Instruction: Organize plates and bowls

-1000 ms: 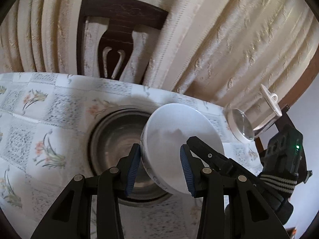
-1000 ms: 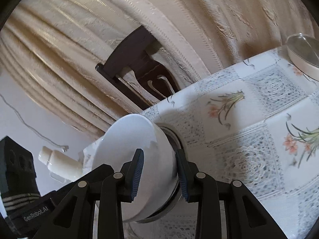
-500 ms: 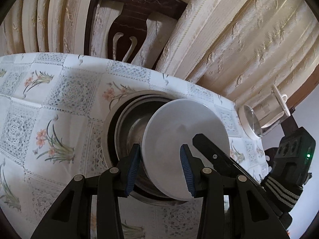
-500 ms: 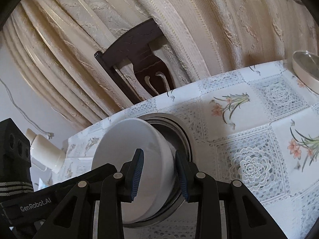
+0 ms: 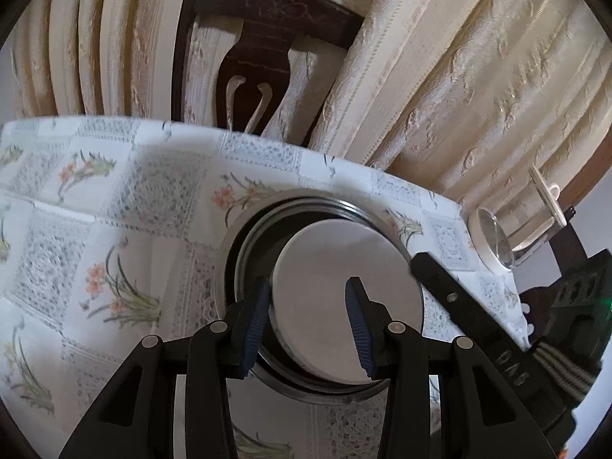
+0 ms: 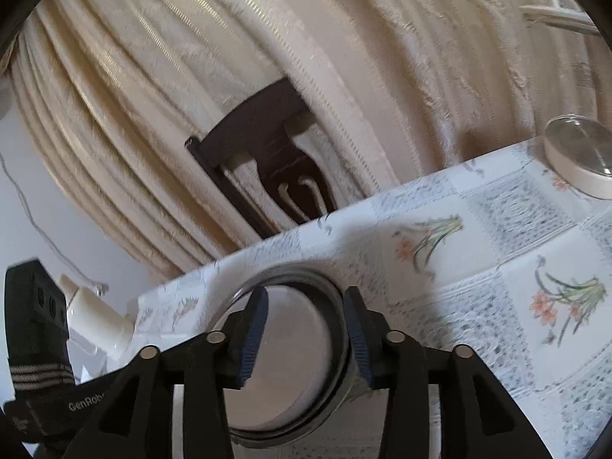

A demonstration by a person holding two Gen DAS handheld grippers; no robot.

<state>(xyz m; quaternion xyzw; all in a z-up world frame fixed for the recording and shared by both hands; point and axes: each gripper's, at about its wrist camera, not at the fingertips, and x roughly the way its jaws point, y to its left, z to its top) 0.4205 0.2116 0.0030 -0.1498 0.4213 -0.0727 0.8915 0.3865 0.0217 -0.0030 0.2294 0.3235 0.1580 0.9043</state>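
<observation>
My white bowl (image 5: 344, 298) looks like smooth glazed ceramic inside the dull grey metal bowl (image 5: 244, 237); the printed tablecloth (image 5: 114, 229) is matt, and the curtain (image 5: 478, 76) at upper right is textured woven cloth.

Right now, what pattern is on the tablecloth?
Orange flowers and lacy grey squares on white tablecloth; clearest in left wrist view.

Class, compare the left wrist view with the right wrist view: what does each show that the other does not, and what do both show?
Left wrist only: the right gripper's black finger reaching in at the white bowl.

Right wrist only: a white bottle past the table's edge, and a cable on the wall.

Both: the white bowl in the metal bowl, the floral tablecloth, the dark chair, the curtains and the glass-lidded dish.
</observation>
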